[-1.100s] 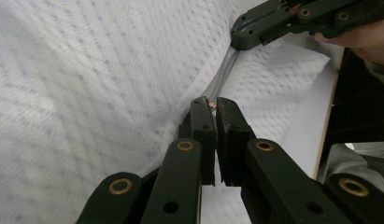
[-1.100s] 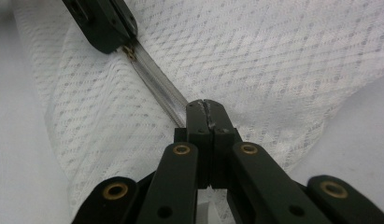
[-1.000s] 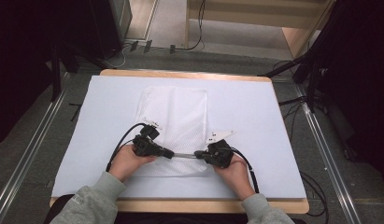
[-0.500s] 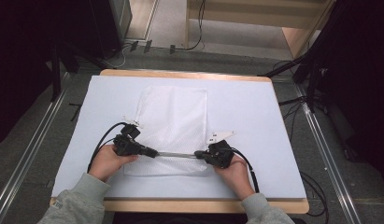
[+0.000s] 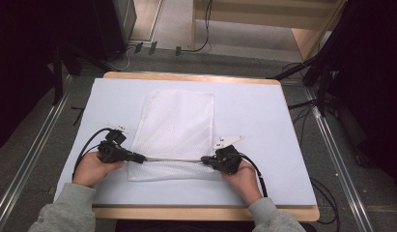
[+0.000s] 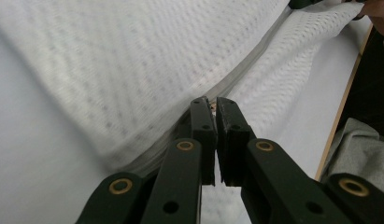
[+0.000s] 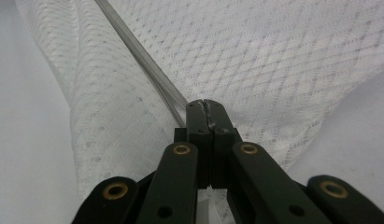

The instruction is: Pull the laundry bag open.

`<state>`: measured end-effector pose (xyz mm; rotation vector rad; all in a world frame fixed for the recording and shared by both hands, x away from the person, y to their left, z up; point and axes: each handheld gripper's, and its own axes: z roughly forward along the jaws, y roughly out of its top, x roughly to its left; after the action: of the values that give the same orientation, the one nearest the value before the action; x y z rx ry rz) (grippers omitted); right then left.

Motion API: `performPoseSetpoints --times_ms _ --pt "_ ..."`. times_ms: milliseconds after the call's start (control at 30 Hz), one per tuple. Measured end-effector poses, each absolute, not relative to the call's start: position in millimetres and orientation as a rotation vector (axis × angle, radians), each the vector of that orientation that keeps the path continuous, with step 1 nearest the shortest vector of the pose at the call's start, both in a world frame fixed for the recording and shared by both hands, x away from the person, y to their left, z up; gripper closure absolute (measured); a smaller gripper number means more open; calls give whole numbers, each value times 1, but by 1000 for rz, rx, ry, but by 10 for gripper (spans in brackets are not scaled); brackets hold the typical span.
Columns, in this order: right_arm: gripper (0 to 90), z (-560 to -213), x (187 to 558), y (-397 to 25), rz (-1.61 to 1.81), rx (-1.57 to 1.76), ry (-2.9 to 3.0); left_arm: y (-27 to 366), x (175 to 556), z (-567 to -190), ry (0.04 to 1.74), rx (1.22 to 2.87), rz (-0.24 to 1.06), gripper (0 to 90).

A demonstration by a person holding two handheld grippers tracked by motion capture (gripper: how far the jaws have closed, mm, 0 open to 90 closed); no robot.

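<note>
1. The mesh bag (image 5: 177, 130) lies flat mid-table, long axis running away from the person; its zipper (image 5: 173, 159) crosses near the close edge, stretched straight between the grippers.
2. The left gripper (image 5: 138, 157) sits at the zipper's left end, jaws nearly closed, pinching something small there, probably the pull.
3. The right gripper (image 5: 205, 160) sits at the right end, jaws fully closed on the zipper's end.

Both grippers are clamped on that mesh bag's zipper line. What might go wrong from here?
The left gripper pinches only a small bit at its jaw tips, likely the slider, so it may slip off. The right gripper anchors the zipper; pulling harder could drag or bunch the mesh bag across the table.
</note>
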<state>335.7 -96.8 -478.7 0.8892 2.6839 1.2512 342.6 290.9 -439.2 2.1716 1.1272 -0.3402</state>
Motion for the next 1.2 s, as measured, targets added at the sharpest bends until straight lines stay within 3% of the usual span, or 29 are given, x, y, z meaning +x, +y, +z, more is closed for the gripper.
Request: performPoseSetpoints --times_ms 433,867,1200 --pt "900 -479 336 -97 1250 870 2690 340 335 -436 1224 2118 -271 883" --pt "900 -474 342 -98 1234 969 2730 336 330 -435 1160 2100 -239 866" --pt "874 -468 344 -108 1239 1019 2701 330 334 -433 1103 2084 -211 677"
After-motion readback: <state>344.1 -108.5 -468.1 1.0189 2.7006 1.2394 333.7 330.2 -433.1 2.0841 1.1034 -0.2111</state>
